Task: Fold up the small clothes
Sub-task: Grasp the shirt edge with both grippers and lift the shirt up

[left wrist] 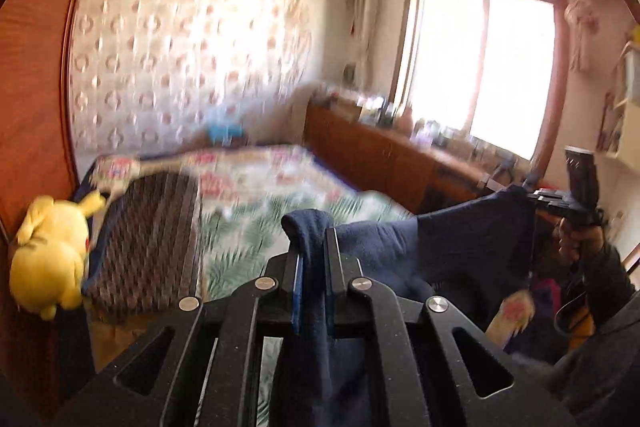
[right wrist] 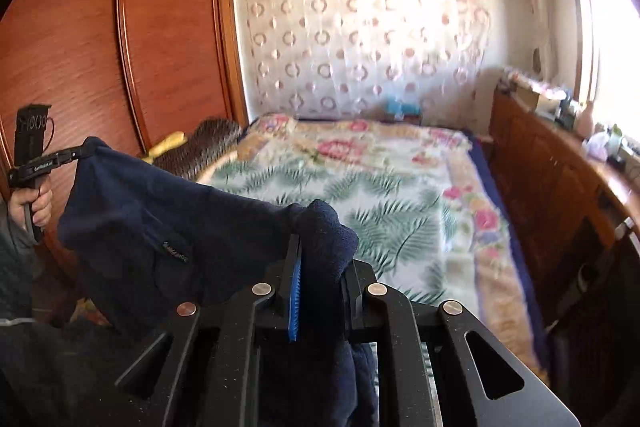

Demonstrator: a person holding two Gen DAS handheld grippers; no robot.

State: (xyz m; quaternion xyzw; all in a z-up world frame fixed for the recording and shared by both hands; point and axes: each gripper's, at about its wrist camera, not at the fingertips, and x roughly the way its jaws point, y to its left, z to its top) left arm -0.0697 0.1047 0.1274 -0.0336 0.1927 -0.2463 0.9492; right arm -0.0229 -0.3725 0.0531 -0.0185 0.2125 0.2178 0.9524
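One navy garment [left wrist: 460,239] hangs stretched in the air above the bed [right wrist: 360,187], each of two claws pinched tight on a corner: left claw [left wrist: 314,267], right claw [right wrist: 320,267]. Only the left view shows the yellow plush toy [left wrist: 48,259]; only the right shows the wardrobe's [right wrist: 120,47] full front.

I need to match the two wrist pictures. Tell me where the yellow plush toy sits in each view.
Left wrist: yellow plush toy at the far left edge, beside the brown patterned pillow.
Right wrist: only a yellow sliver left of centre, behind that pillow.
Shared landmark: the floral blanket.
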